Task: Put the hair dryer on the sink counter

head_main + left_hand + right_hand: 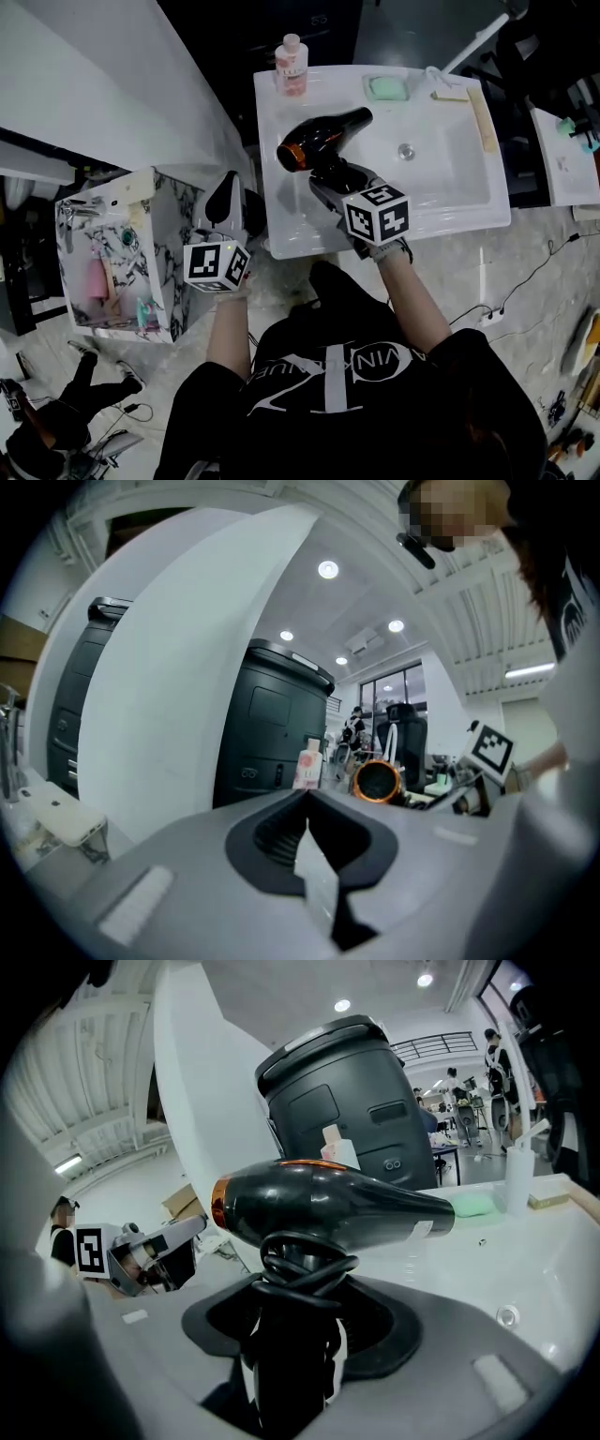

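A black hair dryer (323,141) with a copper ring at its nozzle hangs just above the left part of the white sink counter (281,225), its barrel lying level. My right gripper (334,180) is shut on its handle, around which the black cord is wound (305,1269). In the right gripper view the barrel (328,1208) fills the middle, over the jaws (291,1354). My left gripper (228,202) hovers left of the counter's front corner, shut with nothing in it (314,874). From there the dryer's copper-ringed nozzle (377,782) shows far off.
A pink-labelled bottle (292,66) stands at the counter's back left. A green soap (386,88) and a pale strip (484,117) lie along the back and right rim, around the basin drain (405,150). A marbled open cabinet (122,253) stands to the left.
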`<state>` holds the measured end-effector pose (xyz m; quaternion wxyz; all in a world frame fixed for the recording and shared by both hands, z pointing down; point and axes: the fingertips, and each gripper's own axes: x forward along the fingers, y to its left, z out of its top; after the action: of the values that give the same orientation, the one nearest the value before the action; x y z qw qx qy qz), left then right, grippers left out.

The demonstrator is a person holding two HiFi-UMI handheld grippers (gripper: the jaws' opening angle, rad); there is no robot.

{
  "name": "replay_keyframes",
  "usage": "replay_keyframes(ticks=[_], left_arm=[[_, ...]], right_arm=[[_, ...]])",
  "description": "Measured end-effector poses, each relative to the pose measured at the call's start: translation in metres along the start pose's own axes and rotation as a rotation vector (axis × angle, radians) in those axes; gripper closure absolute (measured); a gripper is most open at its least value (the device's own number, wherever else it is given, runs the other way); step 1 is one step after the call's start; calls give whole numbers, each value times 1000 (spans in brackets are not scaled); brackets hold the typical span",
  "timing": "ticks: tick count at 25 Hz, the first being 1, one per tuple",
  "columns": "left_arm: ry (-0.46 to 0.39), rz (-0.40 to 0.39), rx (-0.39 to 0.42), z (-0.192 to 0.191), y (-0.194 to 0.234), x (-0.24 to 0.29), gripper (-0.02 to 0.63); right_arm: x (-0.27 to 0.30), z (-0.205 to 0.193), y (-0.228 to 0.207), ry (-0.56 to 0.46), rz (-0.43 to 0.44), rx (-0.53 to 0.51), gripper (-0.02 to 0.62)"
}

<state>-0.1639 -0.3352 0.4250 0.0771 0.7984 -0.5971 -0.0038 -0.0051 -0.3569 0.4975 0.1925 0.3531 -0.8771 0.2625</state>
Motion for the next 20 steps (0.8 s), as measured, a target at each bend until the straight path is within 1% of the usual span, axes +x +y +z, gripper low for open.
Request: replay_keyframes(ticks=[5, 8, 15, 20], left_arm=[[29, -5, 32, -8, 1, 13, 606], [42, 10, 40, -10, 3, 18, 606], [61, 62, 25, -15, 15, 27, 606], [65, 106, 9, -18, 23, 28, 606]], right_arm=[[27, -2, -19, 60, -16, 15, 337], [41, -5, -28, 99, -31, -2, 337], [70, 2, -43, 113, -50, -60, 337], [87, 3, -49, 140, -60, -97, 337]])
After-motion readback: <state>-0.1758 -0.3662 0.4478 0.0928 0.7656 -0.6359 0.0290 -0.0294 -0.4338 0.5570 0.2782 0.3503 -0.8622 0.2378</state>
